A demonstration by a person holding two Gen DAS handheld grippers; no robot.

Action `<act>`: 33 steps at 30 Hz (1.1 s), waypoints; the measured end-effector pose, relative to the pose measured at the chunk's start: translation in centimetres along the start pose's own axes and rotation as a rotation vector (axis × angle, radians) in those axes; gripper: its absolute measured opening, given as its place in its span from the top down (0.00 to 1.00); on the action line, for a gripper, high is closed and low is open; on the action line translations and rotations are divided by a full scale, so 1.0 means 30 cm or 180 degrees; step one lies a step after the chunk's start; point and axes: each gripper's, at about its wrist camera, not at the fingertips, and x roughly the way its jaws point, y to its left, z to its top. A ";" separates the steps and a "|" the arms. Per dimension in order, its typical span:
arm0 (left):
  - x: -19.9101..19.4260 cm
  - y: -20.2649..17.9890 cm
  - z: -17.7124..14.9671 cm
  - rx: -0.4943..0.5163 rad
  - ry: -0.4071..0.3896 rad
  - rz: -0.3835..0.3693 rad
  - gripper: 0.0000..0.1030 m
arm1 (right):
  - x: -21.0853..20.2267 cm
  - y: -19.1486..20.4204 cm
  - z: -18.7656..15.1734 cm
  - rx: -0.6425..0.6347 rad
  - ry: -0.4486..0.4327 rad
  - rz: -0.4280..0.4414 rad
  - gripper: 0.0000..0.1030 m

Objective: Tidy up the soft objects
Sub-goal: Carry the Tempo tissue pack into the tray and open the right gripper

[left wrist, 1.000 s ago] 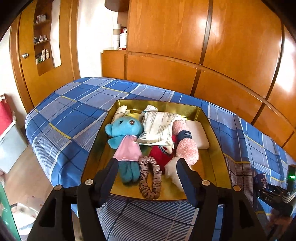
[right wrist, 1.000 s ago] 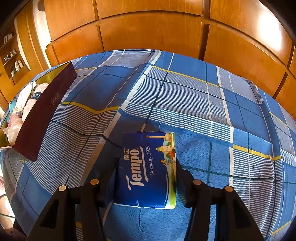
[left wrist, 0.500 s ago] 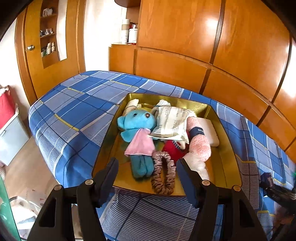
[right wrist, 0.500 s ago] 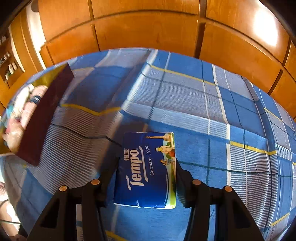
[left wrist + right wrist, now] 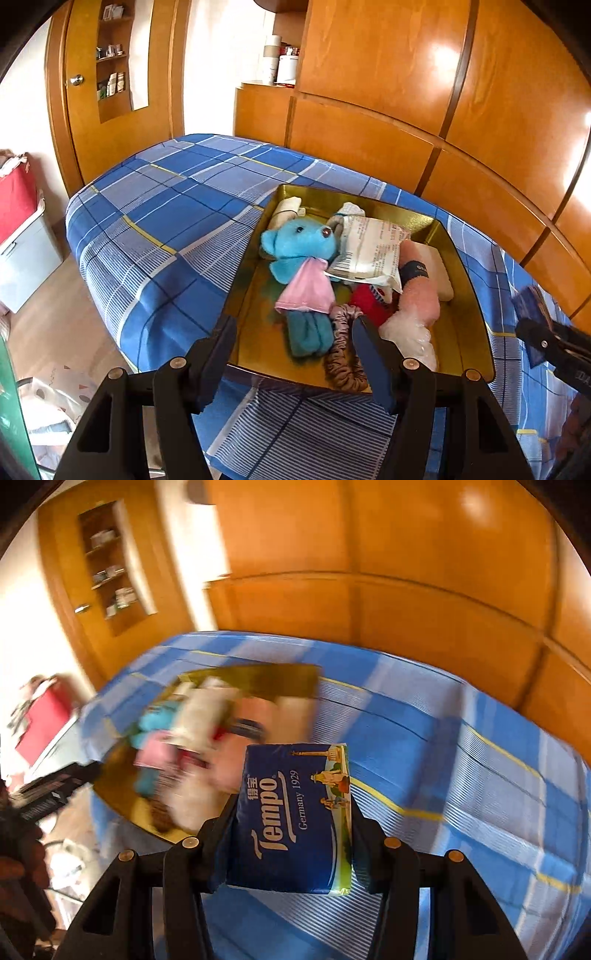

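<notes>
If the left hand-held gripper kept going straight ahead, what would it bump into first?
Probably the blue teddy's legs or the brown scrunchie lying between the left hand-held gripper's open fingers, inside the gold tray. Depth is hard to judge.

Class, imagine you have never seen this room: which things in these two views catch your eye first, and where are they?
The blue Tempo tissue pack fills the right view's centre, clamped in the right gripper above the checked bedspread. In the left view, a gold tray on the bed holds a turquoise teddy among other soft things.
</notes>
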 end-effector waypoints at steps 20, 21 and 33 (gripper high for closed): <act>0.050 0.015 -0.012 -0.0022 0.0113 0.0034 0.36 | 0.258 0.154 0.008 -0.0474 0.0475 -0.0105 0.35; 0.050 0.013 -0.012 -0.0021 0.0114 0.0034 0.36 | 0.253 0.160 0.007 -0.0478 0.0454 -0.0110 0.35; 0.006 -0.015 -0.002 0.0083 -0.0012 0.0089 0.30 | 0.253 0.187 -0.017 -0.0485 0.0380 -0.0150 0.35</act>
